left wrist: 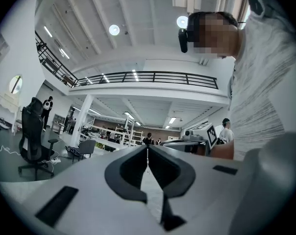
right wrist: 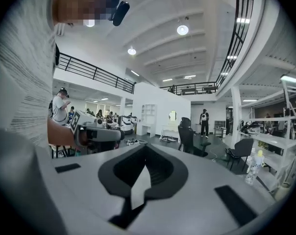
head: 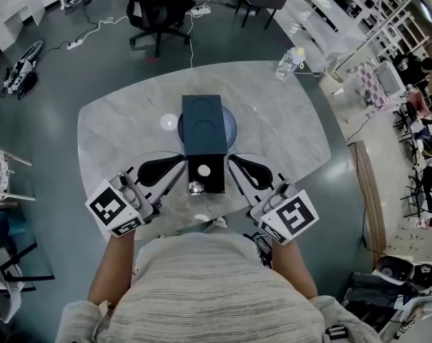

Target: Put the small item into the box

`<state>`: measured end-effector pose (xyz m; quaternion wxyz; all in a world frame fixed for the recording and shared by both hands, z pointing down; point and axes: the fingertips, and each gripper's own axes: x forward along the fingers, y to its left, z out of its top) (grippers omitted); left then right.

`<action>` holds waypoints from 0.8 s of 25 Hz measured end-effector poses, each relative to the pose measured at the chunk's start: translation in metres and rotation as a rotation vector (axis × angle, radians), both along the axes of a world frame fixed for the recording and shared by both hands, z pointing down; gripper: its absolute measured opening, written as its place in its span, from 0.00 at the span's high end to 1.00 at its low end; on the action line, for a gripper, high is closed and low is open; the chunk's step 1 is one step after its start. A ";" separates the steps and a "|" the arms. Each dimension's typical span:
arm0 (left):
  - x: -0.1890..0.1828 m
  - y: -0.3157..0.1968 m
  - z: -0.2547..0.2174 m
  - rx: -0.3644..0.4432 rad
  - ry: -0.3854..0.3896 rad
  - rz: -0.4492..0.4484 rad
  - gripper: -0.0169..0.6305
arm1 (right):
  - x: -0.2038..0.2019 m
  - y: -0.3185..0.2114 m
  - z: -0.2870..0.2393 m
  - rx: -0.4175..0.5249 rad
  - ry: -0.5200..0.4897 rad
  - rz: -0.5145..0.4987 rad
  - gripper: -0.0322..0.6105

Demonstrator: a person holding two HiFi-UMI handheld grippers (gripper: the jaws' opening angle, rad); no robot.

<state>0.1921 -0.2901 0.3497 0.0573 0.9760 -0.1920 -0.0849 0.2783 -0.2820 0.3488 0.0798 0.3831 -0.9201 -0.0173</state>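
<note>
In the head view a dark blue box (head: pixel 217 175) stands open at the near middle of the grey table (head: pixel 273 120), with a small white round item (head: pixel 204 169) lying inside it. A small shiny thing (head: pixel 195 187) sits at the box's near left corner. The box's dark lid (head: pixel 202 123) lies just beyond it, over a round blue plate (head: pixel 230 126). My left gripper (head: pixel 180 161) is just left of the box and my right gripper (head: pixel 231 160) just right of it. Each has its jaws together with nothing between them. Both gripper views look out over the room, left gripper (left wrist: pixel 147 149) and right gripper (right wrist: pixel 146 146) shut.
A clear water bottle (head: pixel 289 62) stands at the table's far right edge. A small pale disc (head: pixel 168 122) lies left of the plate. Office chairs (head: pixel 157 9) and floor cables (head: pixel 94 31) are beyond the table. Other people stand in the background of both gripper views.
</note>
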 end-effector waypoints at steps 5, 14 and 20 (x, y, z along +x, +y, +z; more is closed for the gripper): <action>-0.012 0.003 -0.001 -0.016 -0.005 -0.012 0.94 | 0.006 0.005 -0.010 0.001 -0.020 0.013 0.92; -0.008 0.005 0.002 -0.032 0.000 -0.018 0.94 | 0.013 0.007 -0.009 -0.002 -0.028 0.009 0.92; -0.005 0.003 -0.002 -0.025 0.003 -0.014 0.94 | 0.011 0.004 -0.012 -0.002 -0.025 -0.006 0.92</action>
